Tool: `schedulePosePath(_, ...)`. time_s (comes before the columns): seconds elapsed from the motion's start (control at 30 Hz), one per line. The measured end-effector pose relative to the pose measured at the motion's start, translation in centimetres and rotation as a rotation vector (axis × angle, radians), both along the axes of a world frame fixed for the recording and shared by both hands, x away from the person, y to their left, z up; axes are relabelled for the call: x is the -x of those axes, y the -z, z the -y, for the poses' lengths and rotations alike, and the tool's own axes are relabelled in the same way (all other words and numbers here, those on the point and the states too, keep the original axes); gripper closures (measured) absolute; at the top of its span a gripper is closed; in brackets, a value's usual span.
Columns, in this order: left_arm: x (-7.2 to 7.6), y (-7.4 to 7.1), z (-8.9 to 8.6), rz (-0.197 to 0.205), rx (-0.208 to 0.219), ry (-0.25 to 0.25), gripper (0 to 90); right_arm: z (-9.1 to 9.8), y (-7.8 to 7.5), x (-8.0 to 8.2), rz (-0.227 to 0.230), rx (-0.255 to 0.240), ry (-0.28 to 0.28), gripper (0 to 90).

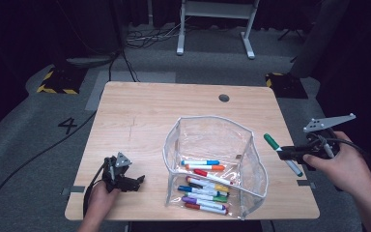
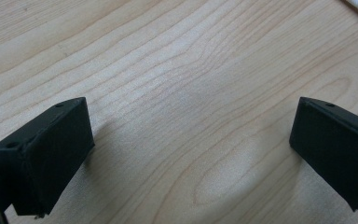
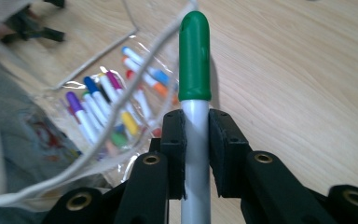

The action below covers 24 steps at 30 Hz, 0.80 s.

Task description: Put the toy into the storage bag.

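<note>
Right gripper aloft beside pouch, pinching green-capped marker; left gripper spread, low over table.

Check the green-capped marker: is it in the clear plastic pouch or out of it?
Out. The green-capped marker is clamped in the right gripper, beside the clear plastic pouch, whose other markers lie inside.

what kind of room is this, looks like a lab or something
Probably a recording lab or studio: dark curtained walls, cables trailing over grey carpet, hazard-striped floor plates, and a lone wooden table with a taped floor number.
</note>
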State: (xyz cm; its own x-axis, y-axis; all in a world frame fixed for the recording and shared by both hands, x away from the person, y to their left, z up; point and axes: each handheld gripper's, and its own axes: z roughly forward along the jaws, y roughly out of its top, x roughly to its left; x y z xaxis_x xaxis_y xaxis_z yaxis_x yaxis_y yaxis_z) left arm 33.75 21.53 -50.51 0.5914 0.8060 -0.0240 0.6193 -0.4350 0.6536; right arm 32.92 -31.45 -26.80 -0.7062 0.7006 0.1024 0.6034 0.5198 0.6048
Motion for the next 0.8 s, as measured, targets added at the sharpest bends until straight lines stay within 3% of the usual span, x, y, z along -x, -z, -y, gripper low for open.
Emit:
schedulePosePath(0.17, 0.0, 0.0, 0.0, 0.0, 0.0, 0.0, 0.0, -2.4, -2.3, 0.3, 0.02, 0.013, -0.088, 77.0)
schedulePosePath(0.3, 0.0, 0.0, 0.0, 0.0, 0.0, 0.0, 0.0, -4.6, -3.2, 0.3, 0.022, 0.022, -0.159, 77.0)
schedulePosePath(0.53, 0.0, 0.0, 0.0, 0.0, 0.0, 0.0, 0.0, -8.7, -3.2, -0.1, -0.012, 0.02, -0.276, 77.0)
schedulePosePath(0.8, 0.0, 0.0, 0.0, 0.0, 0.0, 0.0, 0.0, -13.0, -2.4, -0.4, -0.025, 0.08, -0.391, 77.0)
